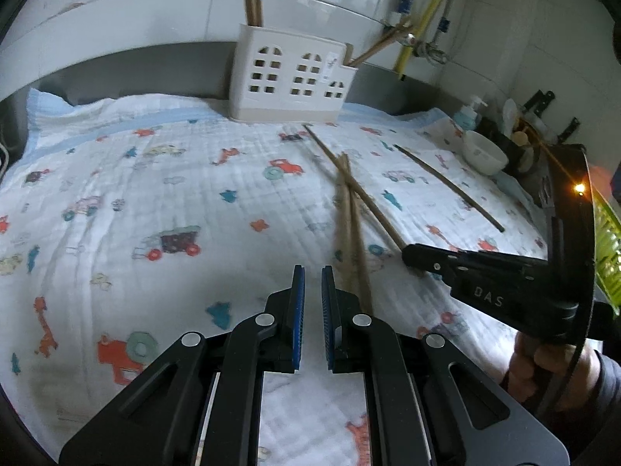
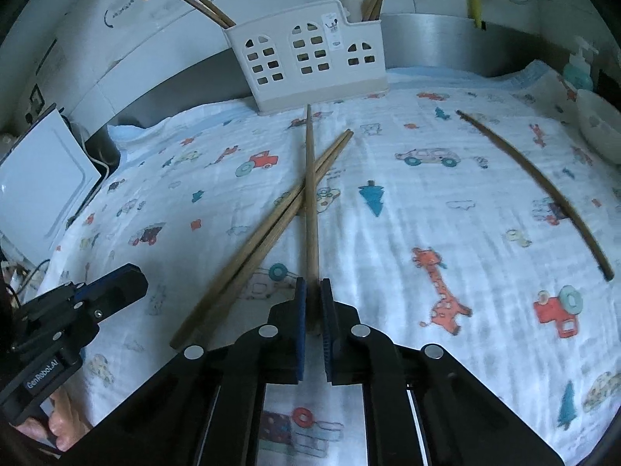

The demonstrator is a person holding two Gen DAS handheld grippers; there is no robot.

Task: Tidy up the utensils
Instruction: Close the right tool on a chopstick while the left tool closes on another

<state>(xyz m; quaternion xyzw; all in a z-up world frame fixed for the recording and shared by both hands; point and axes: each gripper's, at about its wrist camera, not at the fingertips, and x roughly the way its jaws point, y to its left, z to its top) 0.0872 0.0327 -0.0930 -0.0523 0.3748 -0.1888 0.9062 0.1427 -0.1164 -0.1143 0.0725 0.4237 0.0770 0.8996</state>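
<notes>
My right gripper [image 2: 313,285] is shut on the near end of a light wooden chopstick [image 2: 310,194], which points away toward the white house-shaped holder [image 2: 310,54]. This chopstick crosses over a pair of chopsticks [image 2: 248,248] lying diagonally on the cloth. A darker chopstick [image 2: 543,190] lies alone to the right. Chopsticks stand in both end compartments of the holder [image 1: 291,77]. My left gripper [image 1: 312,272] hovers over the cloth, shut with nothing between its blue pads, just left of the pair [image 1: 349,225]. In the left wrist view the right gripper [image 1: 409,258] sits at the crossing chopstick's [image 1: 368,202] end.
A cartoon-print cloth [image 1: 155,194] covers the counter. A white bowl [image 1: 485,153] and a soap bottle [image 1: 467,114] stand at the far right edge. A white flat appliance [image 2: 42,178] with cables sits off the left edge. The tiled wall and pipes [image 1: 427,11] rise behind the holder.
</notes>
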